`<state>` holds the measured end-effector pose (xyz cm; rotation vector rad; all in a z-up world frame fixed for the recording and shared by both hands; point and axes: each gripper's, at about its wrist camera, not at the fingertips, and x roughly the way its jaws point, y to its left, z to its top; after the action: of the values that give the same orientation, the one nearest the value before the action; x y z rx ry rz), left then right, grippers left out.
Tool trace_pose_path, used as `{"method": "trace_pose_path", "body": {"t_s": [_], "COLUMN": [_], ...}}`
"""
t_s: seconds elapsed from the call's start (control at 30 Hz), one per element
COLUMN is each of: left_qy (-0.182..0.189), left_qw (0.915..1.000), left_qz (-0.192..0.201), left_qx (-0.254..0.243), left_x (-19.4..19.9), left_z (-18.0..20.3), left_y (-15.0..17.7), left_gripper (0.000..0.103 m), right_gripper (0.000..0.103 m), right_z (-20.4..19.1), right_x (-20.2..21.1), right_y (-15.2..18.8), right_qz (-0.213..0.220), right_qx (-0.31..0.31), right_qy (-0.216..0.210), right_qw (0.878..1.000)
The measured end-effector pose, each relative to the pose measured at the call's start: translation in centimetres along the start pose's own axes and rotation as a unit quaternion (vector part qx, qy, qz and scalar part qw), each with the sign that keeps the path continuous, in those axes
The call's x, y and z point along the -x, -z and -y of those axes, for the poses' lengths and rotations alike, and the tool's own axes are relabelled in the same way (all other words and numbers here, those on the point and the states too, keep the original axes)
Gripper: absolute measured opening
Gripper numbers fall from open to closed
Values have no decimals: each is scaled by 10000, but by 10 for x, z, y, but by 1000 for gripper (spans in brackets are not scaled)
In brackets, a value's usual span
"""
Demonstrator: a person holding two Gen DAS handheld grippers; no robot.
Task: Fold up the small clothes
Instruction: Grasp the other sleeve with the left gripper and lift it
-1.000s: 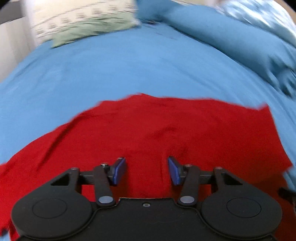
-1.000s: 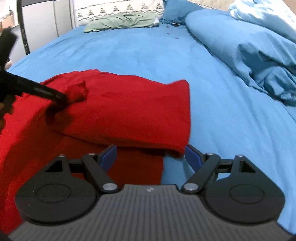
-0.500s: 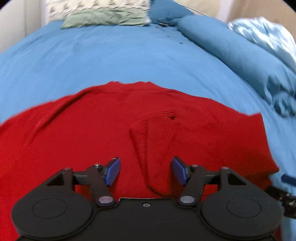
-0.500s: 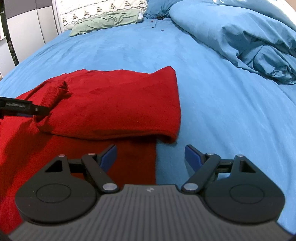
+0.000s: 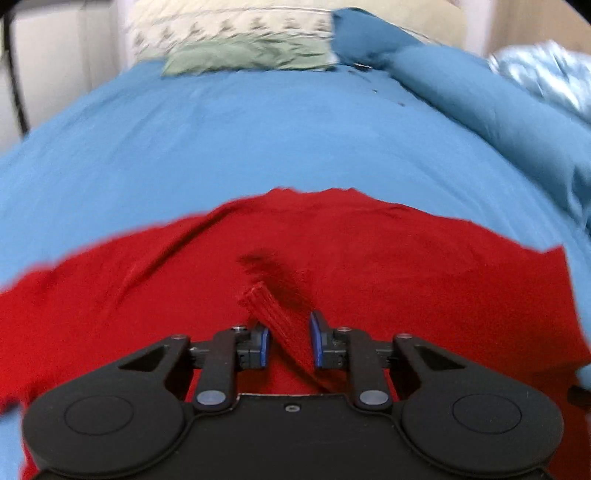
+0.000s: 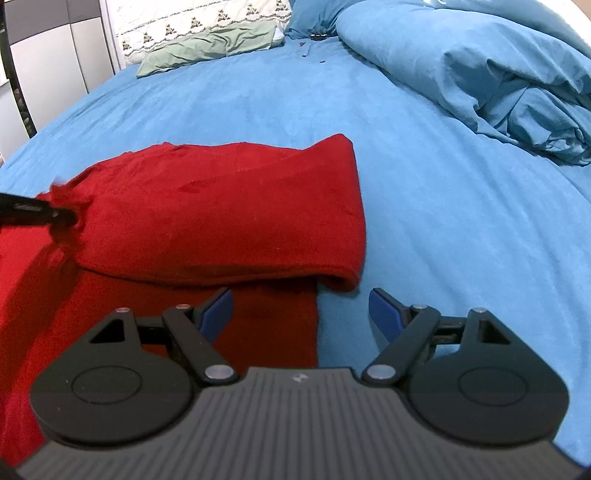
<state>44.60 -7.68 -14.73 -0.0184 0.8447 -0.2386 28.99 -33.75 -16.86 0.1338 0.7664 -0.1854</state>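
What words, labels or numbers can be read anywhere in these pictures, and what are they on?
No readable words or numbers anywhere.
A small pale mark on the grey ribbed body of the right gripper: a logo shape, no letters to read.
Faint light marks on the left gripper finger in the right wrist view: too blurred to read.
The cream pillow carries a repeated stitched pattern, not writing.
The red garment and blue bedsheet show no label.
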Motion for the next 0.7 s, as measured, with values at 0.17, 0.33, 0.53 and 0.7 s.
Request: {"method": "trace_pose_path", "body": {"t_s": [0.17,0.33,0.53,0.7], "left_qy": [613,565,4,-730], "left_qw": [9971,9969,9935,9867], "left_qz": [-84,-25,946,1229], "left_qx": [454,550,627,777], "left_x": [-1,0,46,66], "left_z": [-17,-14,-30,-73], "left_y": [14,4,-25,-24], "left_gripper": [43,4,4,4], "right_gripper": [96,97,98,98], "right_z": [1,0,-11,-33], "right_x": [-2,-3,-12,-25], "right_y": [0,0,-1,-5], "right_qz": [-4,-41,-87,-18], "right_qx": [22,50,389,949], "right_qy": [-13,32,98,143], "right_qw": [10000,10000,9992,9954]}}
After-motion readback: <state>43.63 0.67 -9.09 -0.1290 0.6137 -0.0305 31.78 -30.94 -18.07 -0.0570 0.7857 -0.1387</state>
